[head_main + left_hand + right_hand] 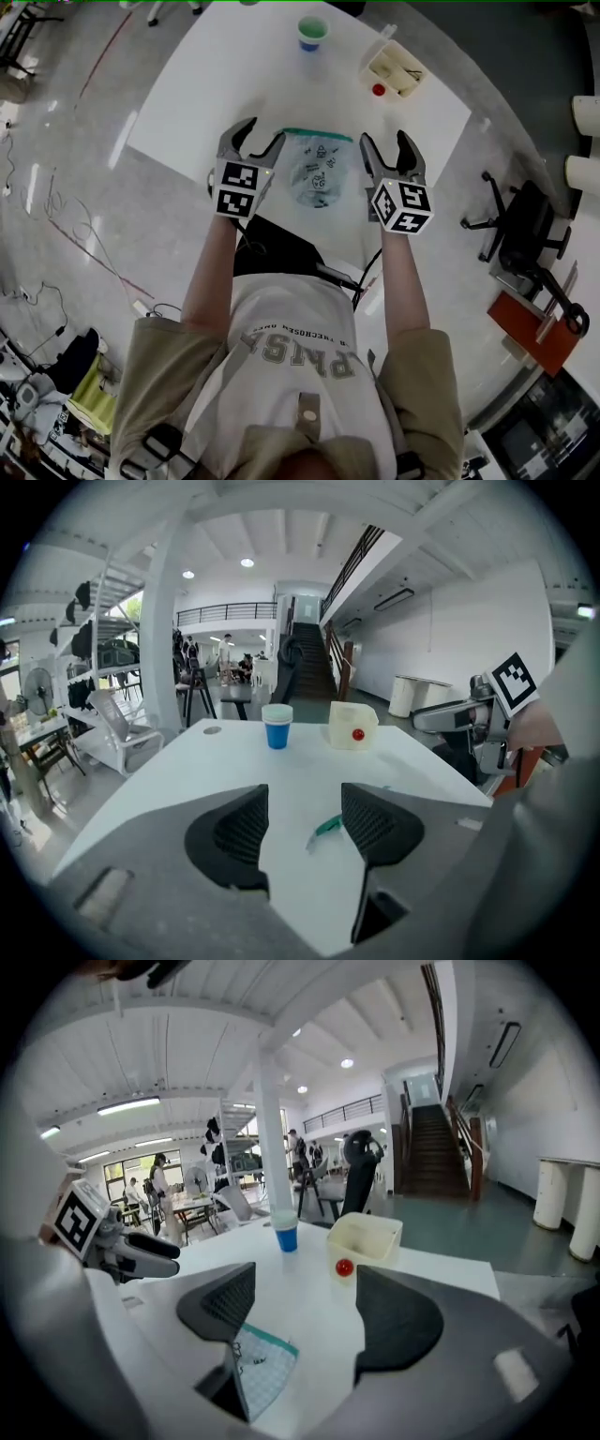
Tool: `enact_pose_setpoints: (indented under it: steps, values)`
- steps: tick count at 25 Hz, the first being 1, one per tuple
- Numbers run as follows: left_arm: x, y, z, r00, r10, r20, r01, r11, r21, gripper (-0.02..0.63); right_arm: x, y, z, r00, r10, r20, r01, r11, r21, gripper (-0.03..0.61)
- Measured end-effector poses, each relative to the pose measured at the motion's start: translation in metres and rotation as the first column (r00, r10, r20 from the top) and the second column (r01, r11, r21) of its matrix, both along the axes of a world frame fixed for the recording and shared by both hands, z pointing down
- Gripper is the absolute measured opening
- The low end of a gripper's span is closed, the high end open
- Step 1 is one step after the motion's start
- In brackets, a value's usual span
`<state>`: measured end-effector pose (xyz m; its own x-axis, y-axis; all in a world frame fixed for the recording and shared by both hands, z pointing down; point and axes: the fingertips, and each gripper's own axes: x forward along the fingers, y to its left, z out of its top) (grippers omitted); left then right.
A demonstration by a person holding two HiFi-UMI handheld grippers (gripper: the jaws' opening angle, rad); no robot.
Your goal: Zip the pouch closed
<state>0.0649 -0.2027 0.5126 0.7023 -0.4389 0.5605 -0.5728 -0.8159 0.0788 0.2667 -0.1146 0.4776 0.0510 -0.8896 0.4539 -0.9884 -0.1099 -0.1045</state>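
Observation:
A clear pouch (319,167) with a green zip strip along its far edge lies flat on the white table (197,112), between my two grippers. My left gripper (253,139) hangs open just left of the pouch, nothing between its fingers; in the left gripper view only the pouch's green corner (327,826) shows past the right jaw. My right gripper (386,150) is open just right of the pouch. The right gripper view shows the pouch (262,1365) below its left jaw, untouched.
A blue paper cup (311,36) stands at the table's far edge. A cream open box (395,67) with a small red ball (378,90) beside it sits at the far right. An office chair (516,230) and a red case (532,328) stand right of the table.

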Motion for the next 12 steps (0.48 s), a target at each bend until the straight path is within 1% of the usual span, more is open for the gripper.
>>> enact_pose_setpoints:
  steps: [3, 5, 7, 12]
  values:
    - [-0.003, 0.0, -0.03, 0.999, -0.023, -0.034, 0.026, 0.996, 0.086, 0.256, 0.002, 0.01, -0.034, 0.999, 0.025, -0.044, -0.02, 0.995, 0.101, 0.311]
    - [-0.005, 0.0, -0.052, 0.997, -0.037, -0.063, 0.046, 0.989, 0.143, 0.258, 0.001, 0.019, -0.057, 0.997, 0.039, -0.07, -0.027, 0.986, 0.165, 0.311]
    - [-0.006, 0.0, -0.073, 0.995, -0.045, -0.088, 0.061, 0.981, 0.184, 0.256, -0.002, 0.027, -0.079, 0.995, 0.05, -0.084, -0.03, 0.975, 0.221, 0.311]
    - [-0.003, 0.008, -0.118, 0.993, -0.041, -0.11, 0.069, 0.961, 0.266, 0.251, -0.008, 0.046, -0.118, 0.989, 0.062, -0.132, -0.021, 0.955, 0.295, 0.311]
